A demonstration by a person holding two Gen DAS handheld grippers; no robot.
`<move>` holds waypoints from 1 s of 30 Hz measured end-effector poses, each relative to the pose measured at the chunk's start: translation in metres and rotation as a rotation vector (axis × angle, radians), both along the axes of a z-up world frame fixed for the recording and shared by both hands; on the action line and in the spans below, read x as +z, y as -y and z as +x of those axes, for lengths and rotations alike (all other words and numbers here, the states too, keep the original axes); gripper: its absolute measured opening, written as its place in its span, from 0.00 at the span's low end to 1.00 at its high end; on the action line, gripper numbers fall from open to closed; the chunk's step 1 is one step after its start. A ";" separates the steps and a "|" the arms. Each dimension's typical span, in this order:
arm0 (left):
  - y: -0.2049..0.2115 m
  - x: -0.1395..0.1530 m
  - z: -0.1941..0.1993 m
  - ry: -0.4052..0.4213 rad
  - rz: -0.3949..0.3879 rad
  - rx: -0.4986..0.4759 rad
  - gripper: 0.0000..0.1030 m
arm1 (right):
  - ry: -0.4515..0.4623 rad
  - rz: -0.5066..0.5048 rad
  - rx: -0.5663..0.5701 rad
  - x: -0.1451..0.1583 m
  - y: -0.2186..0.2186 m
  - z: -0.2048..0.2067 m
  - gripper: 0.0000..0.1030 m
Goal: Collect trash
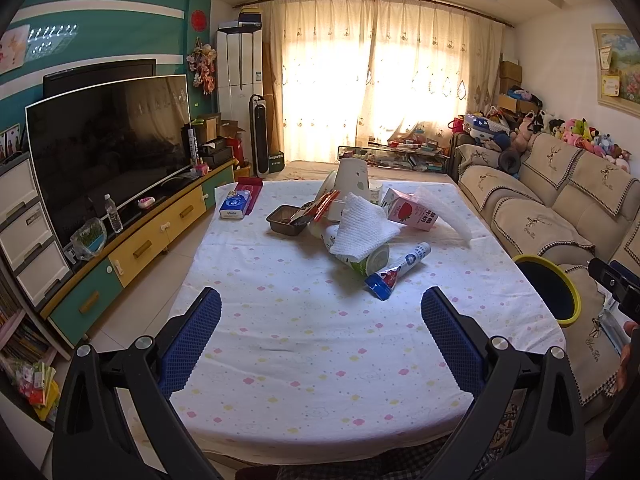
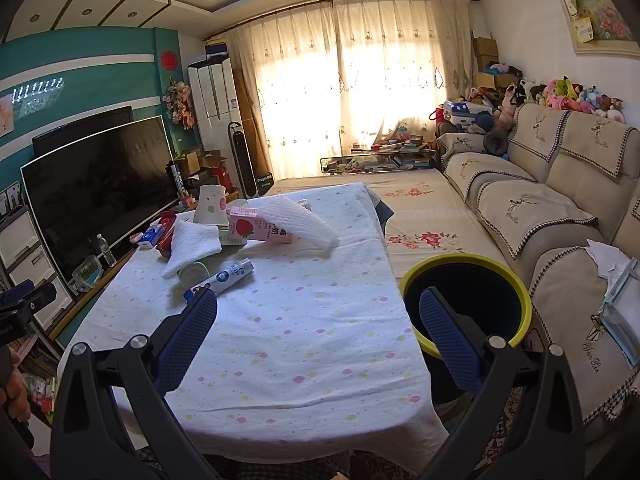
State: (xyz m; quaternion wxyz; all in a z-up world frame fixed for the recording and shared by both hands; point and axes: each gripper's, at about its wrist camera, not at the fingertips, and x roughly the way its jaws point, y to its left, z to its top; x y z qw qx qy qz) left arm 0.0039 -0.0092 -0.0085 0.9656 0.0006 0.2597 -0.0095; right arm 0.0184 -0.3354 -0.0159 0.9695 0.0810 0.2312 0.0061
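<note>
Left claw (image 1: 320, 312): blue pads spread wide, nothing between them, hovering over the near bare stretch of the counter (image 1: 304, 360), so yeah, empty-handed.
Right claw (image 2: 318, 316): same deal, fingers wide apart and holding nothing; one pad sits over the cloth, the other over the mouth of the bin.
Bin (image 2: 516, 284): black inside with a yellow rim, standing just beside the counter's right edge, between it and the sofa (image 2: 560, 208). Looks empty from what shows, though the bottom is too dark to be sure.
Trash pile: all bunched at the far half of the counter, well apart from both claws. Nearest piece is the blue-and-white tube (image 1: 400, 270), lying flat on the cloth. Behind it a tipped cup (image 1: 370, 260) with a white paper towel (image 1: 362, 228) draped over it, then a pink milk carton (image 1: 412, 212), a small dark foil tray (image 1: 286, 220) and a white foam net sleeve (image 1: 448, 212).
Step in hand: looks like the very start, nothing grabbed yet.
Next move: probably reach forward to the tube since it's closest, pinch it across its width, then swing right to the bin. It's round and may roll, so a centred grip would help.
</note>
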 end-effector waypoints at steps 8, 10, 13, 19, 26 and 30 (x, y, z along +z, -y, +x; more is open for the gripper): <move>0.000 -0.001 0.000 -0.001 0.001 0.000 0.96 | -0.001 0.000 0.000 -0.001 0.000 0.000 0.94; 0.000 -0.001 0.000 -0.001 0.000 0.000 0.96 | -0.001 0.000 0.000 -0.001 0.000 0.000 0.94; 0.001 0.000 0.000 -0.001 0.001 0.000 0.96 | -0.002 0.000 -0.001 -0.001 0.000 0.000 0.94; 0.001 0.000 0.000 -0.002 0.001 0.000 0.96 | -0.002 0.000 0.000 -0.001 0.000 0.000 0.94; 0.001 -0.003 0.001 -0.003 0.002 -0.001 0.96 | -0.003 0.000 0.001 -0.001 0.000 0.000 0.94; 0.002 -0.003 0.001 -0.003 0.002 -0.001 0.96 | -0.003 -0.001 0.000 -0.001 0.000 0.000 0.94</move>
